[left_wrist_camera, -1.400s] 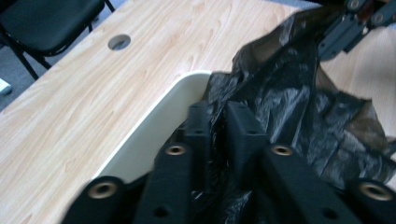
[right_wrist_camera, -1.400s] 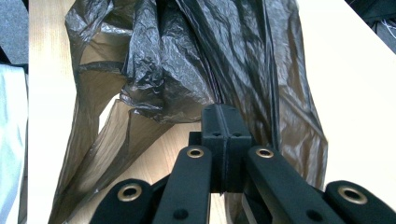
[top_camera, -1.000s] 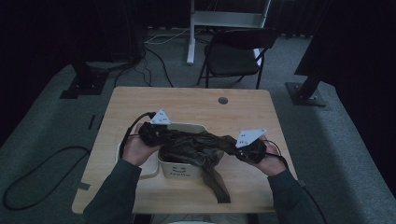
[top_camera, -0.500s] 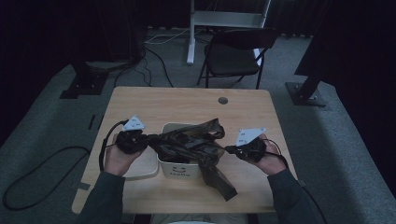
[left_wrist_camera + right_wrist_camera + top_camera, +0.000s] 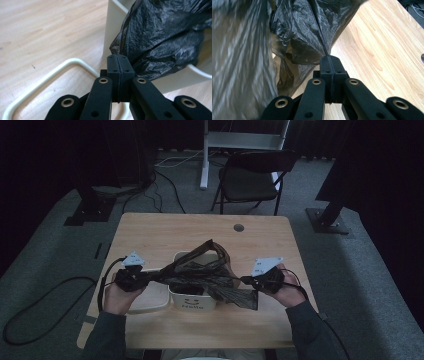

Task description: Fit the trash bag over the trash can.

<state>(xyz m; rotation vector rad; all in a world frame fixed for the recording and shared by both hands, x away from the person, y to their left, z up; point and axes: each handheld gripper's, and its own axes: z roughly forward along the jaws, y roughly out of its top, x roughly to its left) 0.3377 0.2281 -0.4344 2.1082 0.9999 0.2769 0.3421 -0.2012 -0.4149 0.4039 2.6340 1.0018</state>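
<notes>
Now both claws are clamped on the bag [image 5: 210, 277], left claw [image 5: 142, 279] and right claw [image 5: 248, 281] stretching it over the bin [image 5: 192, 297]. Pull harder and the thin film could tear or slip free.

Dim room, grey carpet floor [image 5: 350, 285]. Light wood desk [image 5: 165, 232] w/ cable hole [image 5: 238, 227] near far edge. Black folding chair [image 5: 250, 182] beyond it, white stand [image 5: 205, 155] behind, cables [image 5: 30, 320] on floor left.
</notes>
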